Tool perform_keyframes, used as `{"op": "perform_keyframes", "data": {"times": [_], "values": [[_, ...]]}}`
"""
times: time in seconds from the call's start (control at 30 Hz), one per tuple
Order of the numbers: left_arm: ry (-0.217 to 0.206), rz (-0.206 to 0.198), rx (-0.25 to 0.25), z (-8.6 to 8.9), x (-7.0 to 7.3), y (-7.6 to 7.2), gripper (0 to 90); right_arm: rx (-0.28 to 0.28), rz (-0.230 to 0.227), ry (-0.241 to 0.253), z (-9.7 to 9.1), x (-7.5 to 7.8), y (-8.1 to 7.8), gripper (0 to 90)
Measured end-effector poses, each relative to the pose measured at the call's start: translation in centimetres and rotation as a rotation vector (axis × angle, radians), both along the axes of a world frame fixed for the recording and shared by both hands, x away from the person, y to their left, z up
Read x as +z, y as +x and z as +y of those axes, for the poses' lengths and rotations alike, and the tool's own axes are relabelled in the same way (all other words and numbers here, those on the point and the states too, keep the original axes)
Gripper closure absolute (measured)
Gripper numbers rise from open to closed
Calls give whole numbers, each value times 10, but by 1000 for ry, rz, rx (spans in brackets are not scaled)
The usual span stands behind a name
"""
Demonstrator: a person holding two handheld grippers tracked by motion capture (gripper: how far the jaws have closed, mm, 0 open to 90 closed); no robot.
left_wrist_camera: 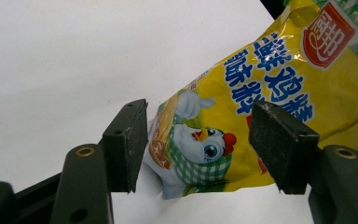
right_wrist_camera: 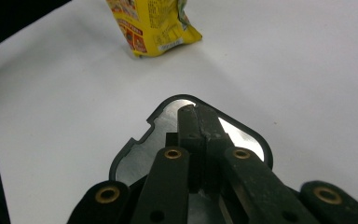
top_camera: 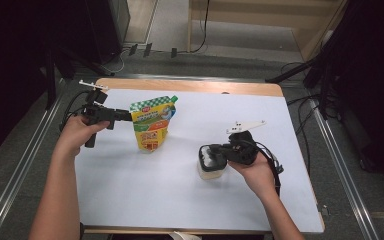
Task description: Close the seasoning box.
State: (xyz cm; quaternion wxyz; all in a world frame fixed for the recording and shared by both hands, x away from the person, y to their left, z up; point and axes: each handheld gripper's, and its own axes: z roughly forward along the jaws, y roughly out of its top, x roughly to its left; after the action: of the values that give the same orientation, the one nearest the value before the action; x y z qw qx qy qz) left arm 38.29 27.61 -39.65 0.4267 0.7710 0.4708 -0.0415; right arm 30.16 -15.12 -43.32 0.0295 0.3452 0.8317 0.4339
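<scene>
White sheet [top_camera: 180, 185] covers the wooden table [top_camera: 190, 86]; left gripper [top_camera: 125, 115] released beside pouch [top_camera: 152, 122], right gripper [top_camera: 211, 156] clenched.

White table cover [top_camera: 180, 200] (wooden edge [top_camera: 190, 85]); floor cables [top_camera: 145, 50].

We see a yellow pouch [left_wrist_camera: 279, 93] between the left tongs' black pads [left_wrist_camera: 126, 144], printed with blue characters, a red badge, a green-and-white check top and a white chicken in a green check bib. Under the right tongs' [top_camera: 211, 156] black jaws sits a whitish tub [top_camera: 211, 172] with a silvery, black-rimmed lid [right_wrist_camera: 168, 126]. The sheet [top_camera: 190, 195] below both tongs is white; the table [top_camera: 190, 86] edge past them is tan wood.
</scene>
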Motion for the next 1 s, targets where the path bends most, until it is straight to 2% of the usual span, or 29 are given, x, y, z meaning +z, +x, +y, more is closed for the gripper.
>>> {"op": "perform_keyframes", "data": {"times": [0.27,0.47,0.8,0.9,1.0], "values": [[2,8,2,-1,-1,0,379,8,-1,2,3,-2,-1,898],[5,14,-1,-2,-2,1,376,4,-10,3,3,-1,0,863],[4,14,1,-1,-2,1,374,-14,-30,15,-3,3,0,771],[3,21,0,-2,-3,1,373,-36,-43,18,-8,4,2,699],[6,18,-5,-4,-3,1,370,-50,-48,24,-13,5,4,673]]}}
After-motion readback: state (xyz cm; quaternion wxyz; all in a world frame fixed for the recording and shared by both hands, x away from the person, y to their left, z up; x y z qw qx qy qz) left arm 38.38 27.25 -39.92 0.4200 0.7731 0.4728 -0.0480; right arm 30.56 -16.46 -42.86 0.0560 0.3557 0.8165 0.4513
